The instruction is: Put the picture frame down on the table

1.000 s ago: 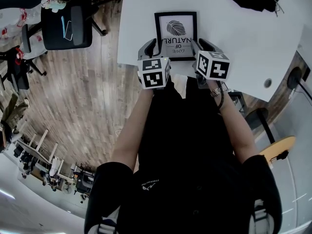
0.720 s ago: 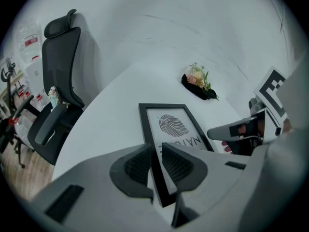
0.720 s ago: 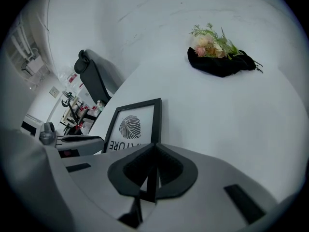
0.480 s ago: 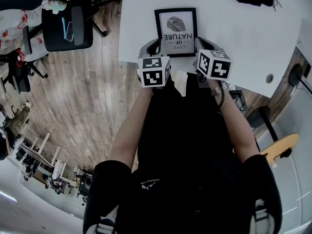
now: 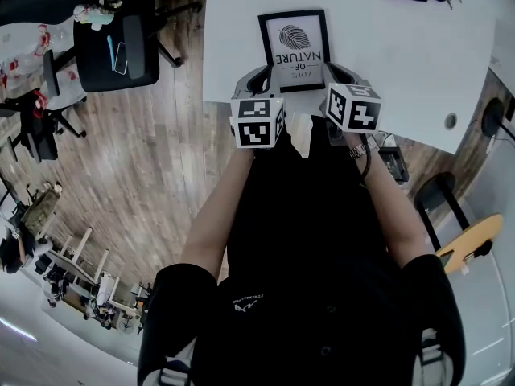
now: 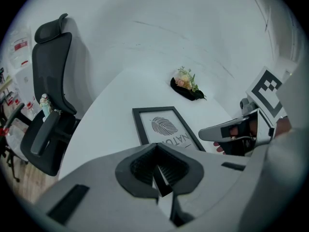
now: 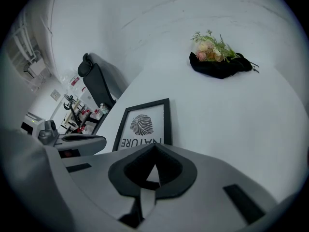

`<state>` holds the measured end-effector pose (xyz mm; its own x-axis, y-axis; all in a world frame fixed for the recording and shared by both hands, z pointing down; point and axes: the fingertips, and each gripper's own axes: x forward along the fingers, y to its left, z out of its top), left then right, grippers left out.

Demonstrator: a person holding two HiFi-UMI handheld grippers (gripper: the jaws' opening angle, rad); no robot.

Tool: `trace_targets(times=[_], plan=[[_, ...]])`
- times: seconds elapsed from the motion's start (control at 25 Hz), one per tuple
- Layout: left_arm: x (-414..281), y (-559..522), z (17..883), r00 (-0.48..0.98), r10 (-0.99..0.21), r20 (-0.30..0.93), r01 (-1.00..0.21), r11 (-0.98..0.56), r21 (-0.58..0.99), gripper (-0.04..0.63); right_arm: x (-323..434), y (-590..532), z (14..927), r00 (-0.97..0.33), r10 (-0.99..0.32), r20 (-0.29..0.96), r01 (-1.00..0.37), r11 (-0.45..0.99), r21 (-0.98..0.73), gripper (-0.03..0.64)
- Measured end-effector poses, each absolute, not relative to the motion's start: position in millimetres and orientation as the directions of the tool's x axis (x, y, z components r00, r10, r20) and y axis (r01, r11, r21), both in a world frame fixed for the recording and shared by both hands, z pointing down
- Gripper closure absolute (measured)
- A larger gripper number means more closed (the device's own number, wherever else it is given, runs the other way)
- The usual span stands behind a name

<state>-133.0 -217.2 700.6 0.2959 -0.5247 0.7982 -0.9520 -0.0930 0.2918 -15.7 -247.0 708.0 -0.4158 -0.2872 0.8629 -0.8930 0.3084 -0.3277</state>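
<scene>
Nearest the camera is the person's black top (image 5: 306, 280), both forearms reaching toward 12 o'clock. At the end of each sits a marker cube (image 5: 257, 121) of a handheld gripper. The left gripper (image 6: 159, 174) is clamped on the near left corner of the picture frame (image 5: 294, 48); a sliver of the black border shows pinched between its dark pads. The right gripper (image 7: 153, 172) is likewise closed, on the near right corner, with the white mat showing in the narrow slit between its jaws. The frame is black-edged, printed with a leaf and the word NATURE, and extends from the grippers toward 12 o'clock over the near part of the white table (image 5: 402, 63) — the far edge looks down on the tabletop, but the near edge is hidden behind the jaws, so whether it lies fully flat cannot be told. Well beyond it, toward 1 o'clock at the far side of the table, is a small flower bunch (image 7: 212, 50) on a black cloth (image 7: 219, 66). Off the table at 10 o'clock, a black office chair (image 5: 113, 43) stands on the wooden floor (image 5: 161, 159).
</scene>
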Motion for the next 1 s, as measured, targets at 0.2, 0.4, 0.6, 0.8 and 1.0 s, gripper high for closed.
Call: trace_targets(times=[0.2, 0.4, 0.6, 0.8, 1.0], plan=[[-134, -220, 684, 0.319, -0.551, 0.771, -0.946, -0.136, 0.294, 0.589, -21, -243, 697, -0.417, -0.328, 0.848, -0.895, 0.313, -0.319, 0.618], [-135, -221, 666, 0.346, -0.577, 0.74, -0.938, -0.186, 0.294, 0.589, -24, -240, 680, -0.419, -0.377, 0.826, -0.897, 0.313, -0.312, 0.618], [-135, -219, 645, 0.374, -0.599, 0.708, -0.927, -0.244, 0.284, 0.589, -28, -232, 660, -0.428, -0.434, 0.793, -0.897, 0.308, -0.316, 0.618], [-131, -217, 622, 0.402, -0.624, 0.67, -0.915, -0.298, 0.271, 0.589, -30, -221, 637, -0.428, -0.476, 0.768, -0.9, 0.302, -0.314, 0.618], [-124, -210, 596, 0.44, -0.643, 0.627, -0.898, -0.325, 0.296, 0.589, -26, -220, 606, -0.424, -0.533, 0.732, -0.903, 0.312, -0.295, 0.618]])
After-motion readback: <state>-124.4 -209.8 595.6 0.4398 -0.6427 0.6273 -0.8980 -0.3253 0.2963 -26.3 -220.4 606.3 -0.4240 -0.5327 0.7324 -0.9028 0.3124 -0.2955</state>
